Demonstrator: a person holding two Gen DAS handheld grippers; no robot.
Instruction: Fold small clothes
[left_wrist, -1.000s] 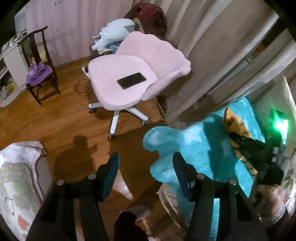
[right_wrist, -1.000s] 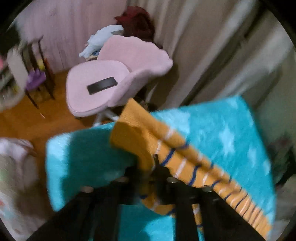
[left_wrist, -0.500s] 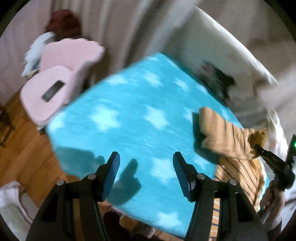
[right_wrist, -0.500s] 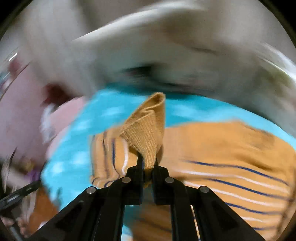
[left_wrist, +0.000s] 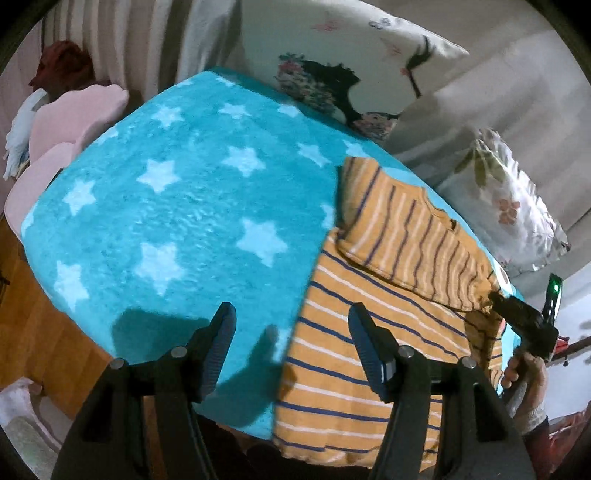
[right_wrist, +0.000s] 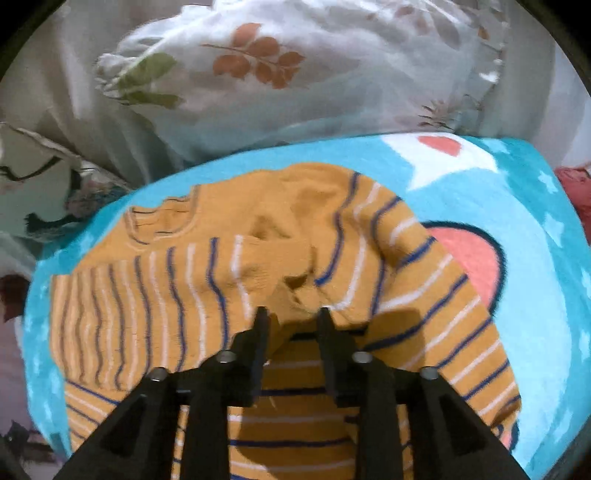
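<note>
A small orange sweater with blue and white stripes (left_wrist: 373, 314) lies on a turquoise star-patterned blanket (left_wrist: 177, 206). One sleeve is folded across its body. My left gripper (left_wrist: 291, 339) is open and empty, hovering over the sweater's left edge near the blanket's front. My right gripper (right_wrist: 291, 317) is open, its jaws parted just above the folded sleeve (right_wrist: 280, 273) of the sweater (right_wrist: 155, 295). It also shows at the right in the left wrist view (left_wrist: 517, 314).
Floral pillows (right_wrist: 280, 81) lie beyond the blanket (right_wrist: 532, 280). A pink chair (left_wrist: 55, 147) stands at the left over the wooden floor (left_wrist: 40, 332). The blanket's front edge drops off close to my left gripper.
My right gripper carried the sleeve over the sweater's body, laid it down and opened. My left gripper swung from the floor and chair to the blanket and sweater.
</note>
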